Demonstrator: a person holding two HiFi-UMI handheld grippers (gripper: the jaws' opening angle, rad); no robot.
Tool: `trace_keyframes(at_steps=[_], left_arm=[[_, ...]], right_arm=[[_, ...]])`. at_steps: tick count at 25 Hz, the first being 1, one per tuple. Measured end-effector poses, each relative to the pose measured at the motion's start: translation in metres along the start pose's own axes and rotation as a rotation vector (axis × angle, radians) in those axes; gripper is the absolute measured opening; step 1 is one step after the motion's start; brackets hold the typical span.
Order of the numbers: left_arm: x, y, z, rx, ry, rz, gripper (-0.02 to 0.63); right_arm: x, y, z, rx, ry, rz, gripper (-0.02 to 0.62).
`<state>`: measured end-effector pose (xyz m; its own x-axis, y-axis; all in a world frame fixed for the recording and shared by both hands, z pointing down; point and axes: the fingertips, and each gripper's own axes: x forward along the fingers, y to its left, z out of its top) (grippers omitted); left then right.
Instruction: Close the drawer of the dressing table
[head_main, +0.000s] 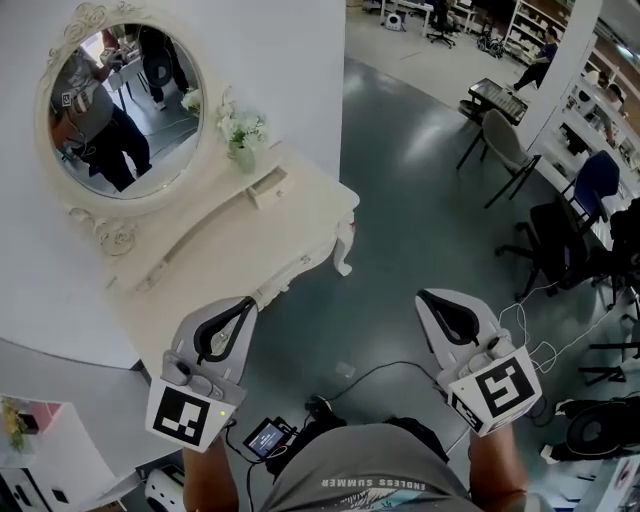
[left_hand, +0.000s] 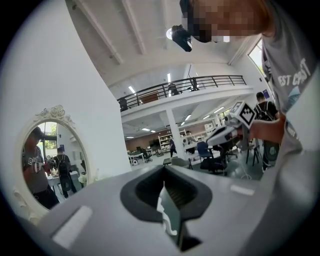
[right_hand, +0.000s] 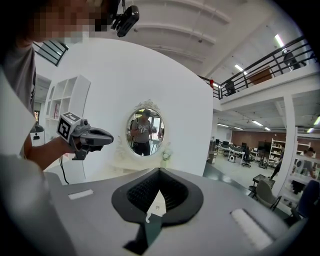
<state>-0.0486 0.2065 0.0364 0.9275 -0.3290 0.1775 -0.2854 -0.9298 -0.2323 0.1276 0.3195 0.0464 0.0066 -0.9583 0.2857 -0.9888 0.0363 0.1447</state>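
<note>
Approach step; no contact made yet. The dressing table (head_main: 235, 240) is seen to the far left, against the white wall, with an oval mirror (head_main: 125, 105) above it and flowers (head_main: 240, 130) on its surface. The drawer (head_main: 268, 186), a small one set on the surface just right of the flowers, appears pulled out a little toward the near side. How far it stands open cannot be judged well from this height.

The left gripper (head_main: 246, 303) is held near the front edge of the surface, with its jaws closed together and nothing between them. The right gripper (head_main: 424, 297) is held over bare floor (head_main: 400, 200), well apart from the table, also fully closed and empty. Neither is touching the drawer.

Next move, as judged: one gripper, likely the left since it is nearer, has to be brought to the drawer front. Closed jaws are fine for this, as a push is needed, not a grasp. The tip should be set flat on the middle of the front and pressed straight toward the wall, so the drawer is not skewed and the flowers beside it are not knocked.
</note>
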Motion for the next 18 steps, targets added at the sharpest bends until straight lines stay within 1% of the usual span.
trace_keyframes(at_steps=[4, 10, 16, 18], left_arm=[[-0.005, 0.02, -0.004, 0.005, -0.027, -0.016, 0.002], [-0.011, 0.044, -0.005, 0.009, -0.049, -0.01, 0.002], [-0.02, 0.064, -0.007, 0.01, -0.031, 0.037, 0.002], [-0.021, 0.072, -0.008, 0.019, -0.023, 0.068, 0.002]], right_arm=[[0.01, 0.011, 0.009, -0.009, 0.0, -0.029, 0.0], [0.028, 0.016, 0.017, -0.07, 0.02, -0.039, 0.0], [0.065, 0.013, 0.027, -0.1, 0.013, 0.022, 0.0], [0.082, 0.008, 0.032, -0.117, -0.001, 0.052, 0.0]])
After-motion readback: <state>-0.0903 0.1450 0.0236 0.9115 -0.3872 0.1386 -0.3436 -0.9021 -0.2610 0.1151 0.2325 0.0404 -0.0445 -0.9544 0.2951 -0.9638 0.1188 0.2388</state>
